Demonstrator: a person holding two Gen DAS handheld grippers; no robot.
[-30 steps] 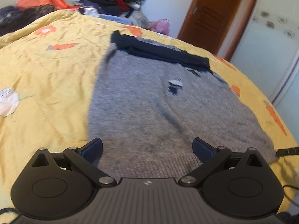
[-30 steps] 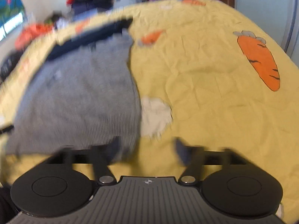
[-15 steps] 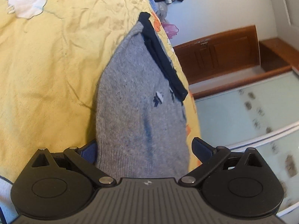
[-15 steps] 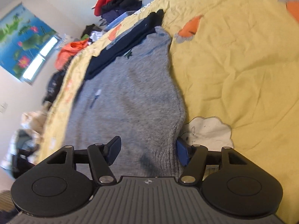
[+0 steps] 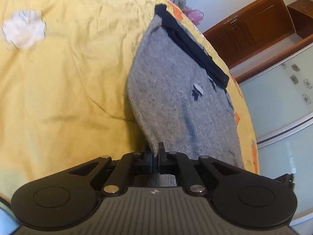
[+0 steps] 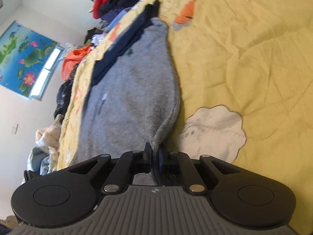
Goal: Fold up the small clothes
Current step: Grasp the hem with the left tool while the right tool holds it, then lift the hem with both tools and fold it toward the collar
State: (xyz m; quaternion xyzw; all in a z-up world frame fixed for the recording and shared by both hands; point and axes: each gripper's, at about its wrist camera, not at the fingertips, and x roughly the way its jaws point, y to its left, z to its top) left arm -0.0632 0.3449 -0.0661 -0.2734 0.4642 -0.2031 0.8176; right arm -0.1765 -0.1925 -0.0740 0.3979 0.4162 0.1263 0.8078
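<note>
The grey sweater (image 5: 176,98) lies flat on the yellow bed cover (image 5: 58,78), its dark collar end farthest from both grippers. The left gripper (image 5: 156,156) and right gripper (image 6: 154,156) each have fingers pinching a corner of the sweater's near hem, probably so the hem lifts evenly toward the collar.
</note>
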